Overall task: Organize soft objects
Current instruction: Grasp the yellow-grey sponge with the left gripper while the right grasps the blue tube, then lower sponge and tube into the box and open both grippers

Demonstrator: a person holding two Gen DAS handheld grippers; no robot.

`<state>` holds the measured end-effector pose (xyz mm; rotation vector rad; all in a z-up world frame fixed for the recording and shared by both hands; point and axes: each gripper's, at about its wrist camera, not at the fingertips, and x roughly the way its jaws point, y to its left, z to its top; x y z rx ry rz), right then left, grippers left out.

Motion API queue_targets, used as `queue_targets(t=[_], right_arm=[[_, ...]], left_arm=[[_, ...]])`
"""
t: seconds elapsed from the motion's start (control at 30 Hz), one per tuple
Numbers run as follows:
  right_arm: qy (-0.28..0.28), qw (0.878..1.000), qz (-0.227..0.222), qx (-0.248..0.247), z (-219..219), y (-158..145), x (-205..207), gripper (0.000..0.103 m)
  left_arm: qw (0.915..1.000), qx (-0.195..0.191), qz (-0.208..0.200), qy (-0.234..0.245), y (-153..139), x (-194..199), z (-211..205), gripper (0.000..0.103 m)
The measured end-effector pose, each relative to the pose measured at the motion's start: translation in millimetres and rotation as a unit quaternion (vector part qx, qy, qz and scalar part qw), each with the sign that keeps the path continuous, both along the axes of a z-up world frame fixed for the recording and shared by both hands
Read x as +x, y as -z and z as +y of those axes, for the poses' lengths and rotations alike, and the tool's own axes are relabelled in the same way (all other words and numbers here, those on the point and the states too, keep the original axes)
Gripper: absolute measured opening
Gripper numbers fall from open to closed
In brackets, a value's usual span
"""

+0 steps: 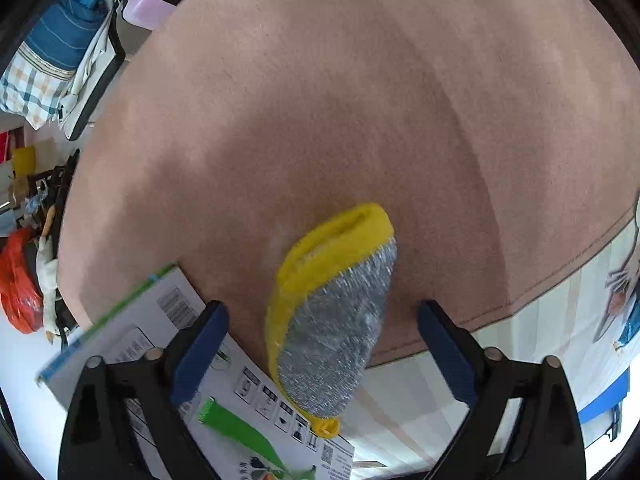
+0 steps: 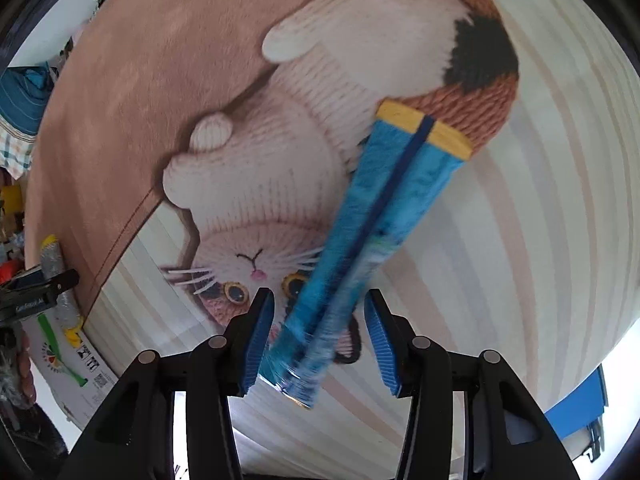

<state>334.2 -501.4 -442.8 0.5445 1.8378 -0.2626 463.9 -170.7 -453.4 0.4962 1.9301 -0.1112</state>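
A yellow sponge with a silver scrub face lies across the pink-brown fabric and the corner of a printed box. My left gripper stands over it, jaws wide, and neither blue pad touches it. In the right wrist view a long blue pad with a dark stripe and a yellow end lies blurred between the fingers of my right gripper. A gap shows at the right pad, and the left pad is close beside the blue pad. The left gripper and the sponge also show at the far left there.
The cover carries a knitted cat print and pale stripes. Bags and clutter crowd the floor at the far left, with an orange bag below them. A hand shows at the left edge. A blue object sits low right.
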Motion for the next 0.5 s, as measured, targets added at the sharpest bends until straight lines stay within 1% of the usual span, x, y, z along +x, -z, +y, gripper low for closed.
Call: queue_targets(t=[0.03, 0.07, 0.1, 0.13, 0.17, 0.2, 0.27, 0.33, 0.4, 0.5], right_arm=[[-0.003, 1.000, -0.004, -0.010, 0.3, -1.2, 0.5, 0.050], [-0.008, 1.000, -0.006, -0.017, 3.9, -2.3, 1.3, 0.050], [-0.015, 0.999, -0.003, -0.030, 8.7, -3.1, 1.9, 0.049], [-0.023, 0.999, -0.001, -0.044, 12.6, -3.9, 1.7, 0.047], [-0.032, 0.998, 0.000, -0.060, 18.1, -5.6, 4.2, 0.039], [-0.040, 0.997, -0.004, -0.072, 25.7, -6.9, 4.1, 0.028], [-0.047, 0.996, -0.007, -0.074, 35.1, -10.1, 2.3, 0.015], [-0.053, 0.997, -0.007, -0.061, 47.4, -11.4, -0.4, 0.014], [-0.064, 0.996, -0.015, -0.060, 60.9, -20.0, -3.4, 0.014], [-0.080, 0.995, -0.045, -0.047, 87.6, -48.4, -6.6, 0.014]], left_arm=[[0.9999, -0.012, 0.002, -0.011, -2.4, -1.7, 0.2, 0.076], [0.9994, -0.025, 0.008, -0.022, -4.8, -3.5, -0.2, 0.056], [0.9990, -0.032, 0.013, -0.030, -6.5, -6.4, -0.8, 0.048], [0.9989, -0.029, 0.011, -0.034, -8.6, -8.6, -1.2, 0.048], [0.9990, -0.028, 0.002, -0.034, -11.4, -10.7, -2.1, 0.048], [0.9990, -0.029, -0.004, -0.034, -13.4, -13.3, -3.0, 0.048], [0.9981, -0.033, -0.013, -0.050, -20.1, -19.9, -2.5, 0.047], [0.9964, -0.047, -0.031, -0.063, -34.9, -28.0, -0.3, 0.047], [0.9929, -0.066, -0.058, -0.080, -58.4, -39.1, 2.1, 0.047], [0.9846, -0.108, -0.090, -0.105, -99.8, -58.1, 7.7, 0.047]])
